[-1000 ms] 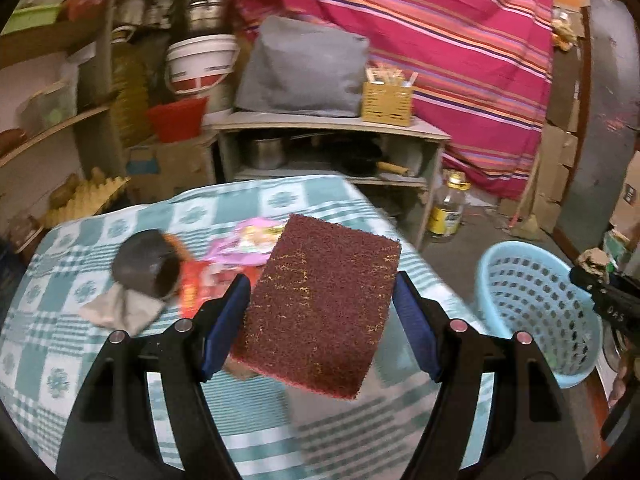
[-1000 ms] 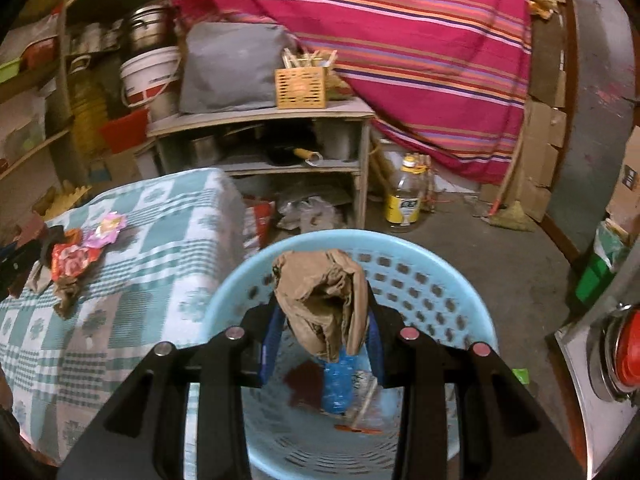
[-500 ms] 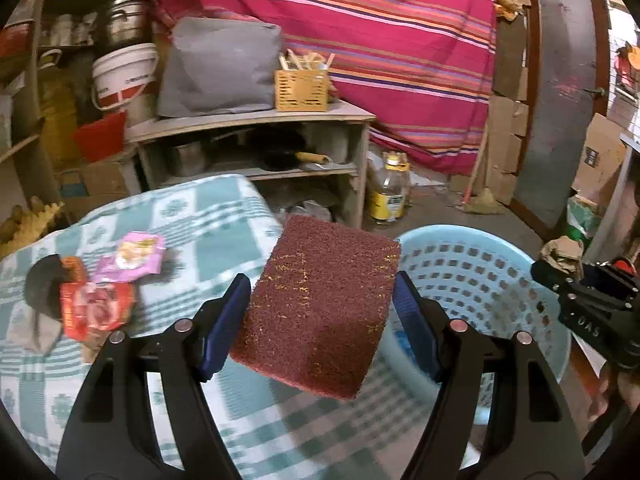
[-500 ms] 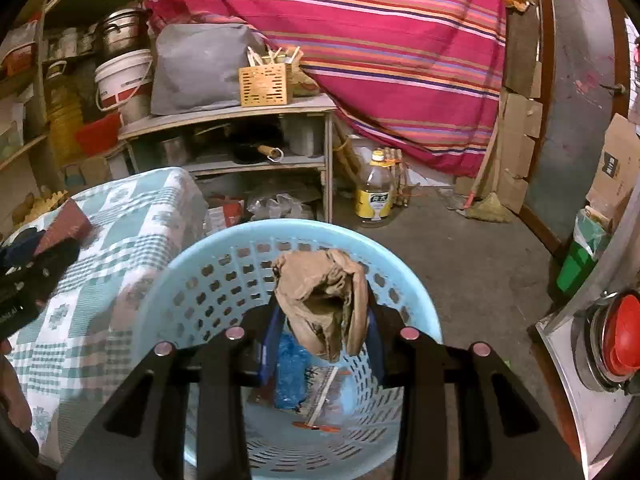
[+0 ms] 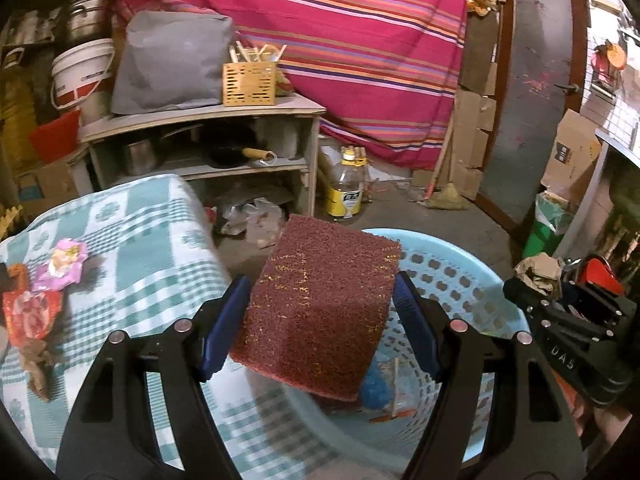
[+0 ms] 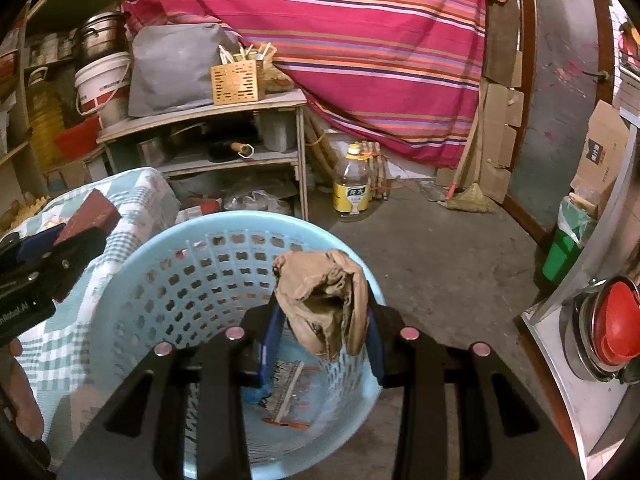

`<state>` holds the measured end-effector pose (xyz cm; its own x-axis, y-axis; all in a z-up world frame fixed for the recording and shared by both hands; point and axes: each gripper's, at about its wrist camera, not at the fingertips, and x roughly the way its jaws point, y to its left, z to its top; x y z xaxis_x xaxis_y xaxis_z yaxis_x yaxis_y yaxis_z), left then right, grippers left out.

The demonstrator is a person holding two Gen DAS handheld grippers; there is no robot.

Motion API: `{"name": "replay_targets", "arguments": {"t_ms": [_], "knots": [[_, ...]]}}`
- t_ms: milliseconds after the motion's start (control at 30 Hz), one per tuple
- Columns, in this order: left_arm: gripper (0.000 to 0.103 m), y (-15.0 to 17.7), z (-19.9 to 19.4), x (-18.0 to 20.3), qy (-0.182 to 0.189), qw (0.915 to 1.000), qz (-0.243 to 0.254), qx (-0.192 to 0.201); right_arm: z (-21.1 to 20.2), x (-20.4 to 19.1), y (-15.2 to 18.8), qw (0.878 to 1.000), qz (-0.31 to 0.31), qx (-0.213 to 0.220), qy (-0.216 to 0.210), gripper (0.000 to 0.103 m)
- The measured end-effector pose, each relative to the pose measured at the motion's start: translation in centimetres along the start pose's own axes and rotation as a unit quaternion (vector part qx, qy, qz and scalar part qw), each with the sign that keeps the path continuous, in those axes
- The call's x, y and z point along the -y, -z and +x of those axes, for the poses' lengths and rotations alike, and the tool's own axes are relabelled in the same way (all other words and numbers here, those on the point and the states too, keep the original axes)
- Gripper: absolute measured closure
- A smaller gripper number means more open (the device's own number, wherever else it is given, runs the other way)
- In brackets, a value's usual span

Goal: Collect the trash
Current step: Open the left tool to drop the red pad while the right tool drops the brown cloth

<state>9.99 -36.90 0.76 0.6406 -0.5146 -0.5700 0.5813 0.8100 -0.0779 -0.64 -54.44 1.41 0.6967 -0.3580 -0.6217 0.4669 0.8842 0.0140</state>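
My left gripper (image 5: 320,320) is shut on a dark red scouring pad (image 5: 320,308) and holds it over the near left rim of the light blue basket (image 5: 460,276). My right gripper (image 6: 324,328) is shut on a crumpled brown paper wad (image 6: 324,300) above the basket (image 6: 168,288). Blue and orange scraps lie in the basket's bottom (image 6: 280,396). Pink and red wrappers (image 5: 60,264) lie on the checked tablecloth (image 5: 152,248). The left gripper with the pad (image 6: 86,210) shows at the left of the right wrist view, and the right gripper (image 5: 532,284) at the right of the left wrist view.
A wooden shelf unit (image 5: 208,116) with pots stands behind the table. An oil bottle (image 5: 348,192) stands on the concrete floor. A striped cloth (image 5: 340,40) hangs behind. A green bin (image 6: 564,248) and a metal counter (image 6: 576,320) are at the right.
My left gripper has swung right from above the table to the basket's rim, still holding the pad. My right gripper has stayed over the basket with the paper wad.
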Motion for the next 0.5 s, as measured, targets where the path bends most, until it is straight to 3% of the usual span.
{"name": "replay_targets", "arguments": {"t_ms": [133, 167, 300, 500], "knots": [[0.028, -0.2, 0.6, 0.9, 0.01, 0.9999, 0.006, 0.001, 0.0, 0.4, 0.1, 1.0, 0.002, 0.001, 0.001, 0.067], [0.023, -0.2, 0.6, 0.9, 0.008, 0.9999, 0.007, 0.0, 0.0, 0.5, 0.0, 1.0, 0.001, 0.002, 0.002, 0.067], [0.02, -0.2, 0.0, 0.1, -0.005, 1.0, 0.004, 0.006, 0.0, 0.1, -0.2, 1.0, 0.0, 0.003, -0.004, 0.067], [0.016, -0.2, -2.8, -4.0, -0.056, 0.998, -0.019, 0.021, -0.1, -1.9, -0.6, 1.0, -0.008, 0.003, -0.02, 0.066]]}}
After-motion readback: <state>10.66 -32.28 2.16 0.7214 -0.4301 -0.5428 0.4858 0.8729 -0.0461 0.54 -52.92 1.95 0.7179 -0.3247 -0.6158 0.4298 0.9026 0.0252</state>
